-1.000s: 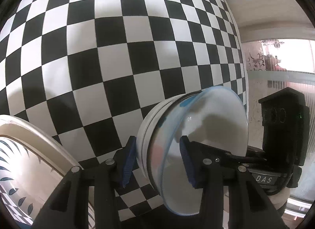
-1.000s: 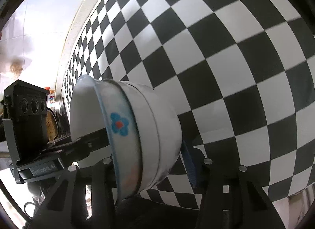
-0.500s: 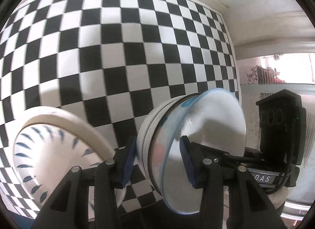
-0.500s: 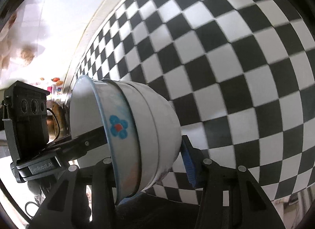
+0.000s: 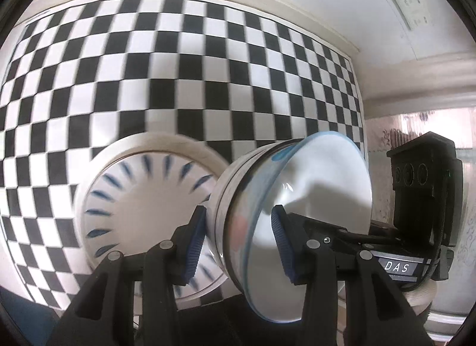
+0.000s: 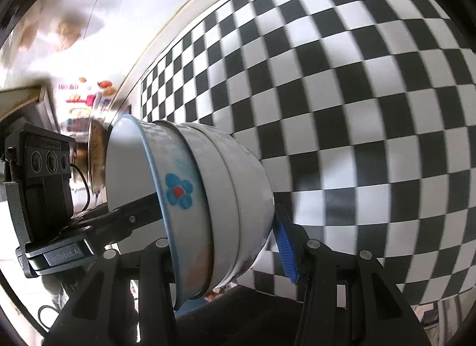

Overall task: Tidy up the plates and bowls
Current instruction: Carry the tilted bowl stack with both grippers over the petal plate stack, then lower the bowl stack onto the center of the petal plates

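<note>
Stack of nested bowls sits centre-right of the left wrist frame, tipped on its side, mouth facing right. Same stack in the right wrist frame is centre-left, mouth facing left. Outer bowl has a pale blue rim line and a blue flower with a red centre; at least three bowls nested.

Left gripper clamps the stack's rim: one blue-ribbed pad outside the wall, the other inside the bowl. Right gripper clamps the opposite rim, right blue pad against the outside of the innermost bowl's base side, left finger hidden behind the rim. Both closed on the stack, held between the two tools.

Left of the stack, lower left of the left wrist frame, a white plate with blue dash marks radiating round the well lies on the black-and-white checkered cloth.

Writing: "DAS" on the right gripper's body, lower right. "...nRobot.AI" on the left gripper's body, lower left; first letters cut off. Background blurred, nothing else readable.
</note>
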Demonstrator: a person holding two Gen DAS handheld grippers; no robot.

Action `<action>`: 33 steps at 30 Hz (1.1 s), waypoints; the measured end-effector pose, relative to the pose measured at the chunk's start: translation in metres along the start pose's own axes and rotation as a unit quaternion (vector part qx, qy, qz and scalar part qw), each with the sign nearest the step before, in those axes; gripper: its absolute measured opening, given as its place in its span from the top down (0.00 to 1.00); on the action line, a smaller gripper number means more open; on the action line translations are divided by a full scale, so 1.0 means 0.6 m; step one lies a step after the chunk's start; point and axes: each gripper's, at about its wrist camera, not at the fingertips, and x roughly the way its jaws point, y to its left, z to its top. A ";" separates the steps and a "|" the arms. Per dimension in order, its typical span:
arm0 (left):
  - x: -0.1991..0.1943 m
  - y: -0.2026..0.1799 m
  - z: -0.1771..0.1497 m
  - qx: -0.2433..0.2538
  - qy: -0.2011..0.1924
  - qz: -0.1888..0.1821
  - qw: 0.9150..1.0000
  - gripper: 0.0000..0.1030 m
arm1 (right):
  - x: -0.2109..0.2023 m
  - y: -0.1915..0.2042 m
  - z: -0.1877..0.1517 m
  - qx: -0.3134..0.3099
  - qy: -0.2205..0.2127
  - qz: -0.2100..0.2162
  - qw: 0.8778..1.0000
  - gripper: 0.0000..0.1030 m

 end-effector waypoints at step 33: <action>0.030 0.155 -0.051 -0.086 0.003 0.033 0.996 0.61 | 0.184 0.078 -0.003 -0.067 0.078 -0.037 0.994 0.52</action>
